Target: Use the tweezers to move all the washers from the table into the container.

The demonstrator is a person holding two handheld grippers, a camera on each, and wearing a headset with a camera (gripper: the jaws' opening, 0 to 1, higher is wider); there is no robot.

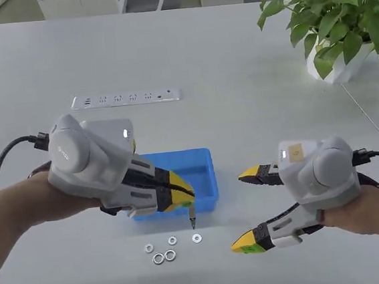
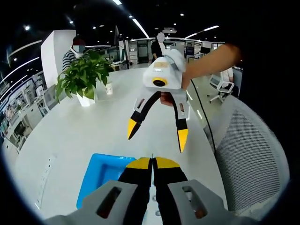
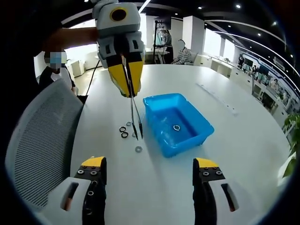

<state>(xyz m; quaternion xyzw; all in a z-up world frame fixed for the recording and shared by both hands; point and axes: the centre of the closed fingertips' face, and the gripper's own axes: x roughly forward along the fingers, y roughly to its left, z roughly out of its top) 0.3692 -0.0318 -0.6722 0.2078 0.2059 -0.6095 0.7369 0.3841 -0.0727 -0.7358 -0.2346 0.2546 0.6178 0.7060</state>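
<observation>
My left gripper [image 1: 183, 193] is shut on thin metal tweezers [image 1: 191, 217] that point down at the table just in front of the blue container [image 1: 203, 159]. Several small washers [image 1: 170, 248] lie on the table below the tips. In the right gripper view the tweezers [image 3: 135, 117] hang from the left gripper [image 3: 124, 77], tips slightly apart beside the washers [image 3: 124, 132], and one washer [image 3: 176, 127] lies inside the container [image 3: 199, 135]. My right gripper [image 1: 247, 208] is open and holds nothing, right of the container. Its jaws also face the left gripper view, spread wide [image 2: 157, 133].
A white power strip [image 1: 125, 98] lies on the table behind the container. A potted plant [image 1: 332, 21] stands at the far right. A grey mesh chair [image 3: 40, 140] sits at the table's near edge. People stand in the room's background.
</observation>
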